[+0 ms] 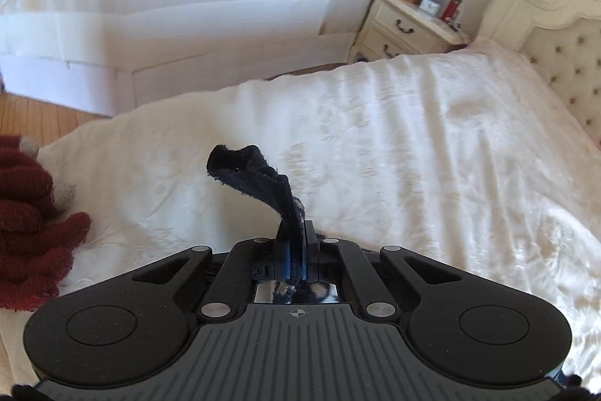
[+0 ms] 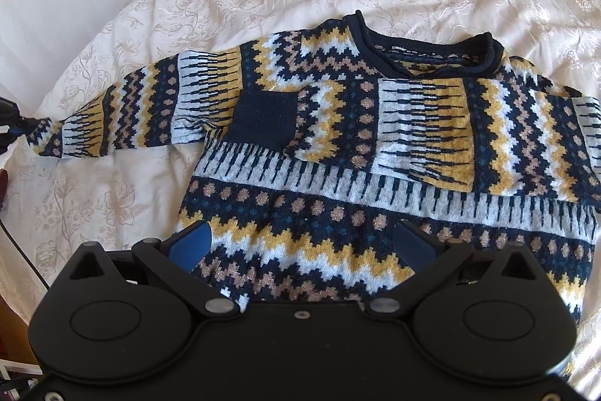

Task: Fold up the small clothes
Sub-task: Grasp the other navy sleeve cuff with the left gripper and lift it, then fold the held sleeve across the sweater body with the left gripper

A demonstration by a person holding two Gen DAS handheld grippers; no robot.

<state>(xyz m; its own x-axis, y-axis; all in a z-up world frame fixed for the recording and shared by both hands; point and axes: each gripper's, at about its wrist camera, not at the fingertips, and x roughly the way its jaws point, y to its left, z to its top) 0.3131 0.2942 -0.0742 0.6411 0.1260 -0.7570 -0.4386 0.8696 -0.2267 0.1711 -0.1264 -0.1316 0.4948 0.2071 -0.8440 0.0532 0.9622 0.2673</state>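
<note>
The patterned navy, yellow and white knitted sweater (image 2: 375,153) runs behind the right tongs' black body at its hem, and its right shoulder is cut off by the frame edge. Its outstretched sleeve's cuff (image 2: 33,132) is cut off at the left edge. The dark red knitted gloves (image 1: 30,232) are cut by the left wrist view's left edge.

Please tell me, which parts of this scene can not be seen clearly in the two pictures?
- Sweater hem: right wrist view, covered by the right gripper body.
- Its right side: same view, cut off by the picture edge.
- Cuff end inside the left gripper: left wrist view, hidden between the shut fingers.
- Red gloves: left wrist view, cut off at the left edge.
- Neck label: text too small.
</note>
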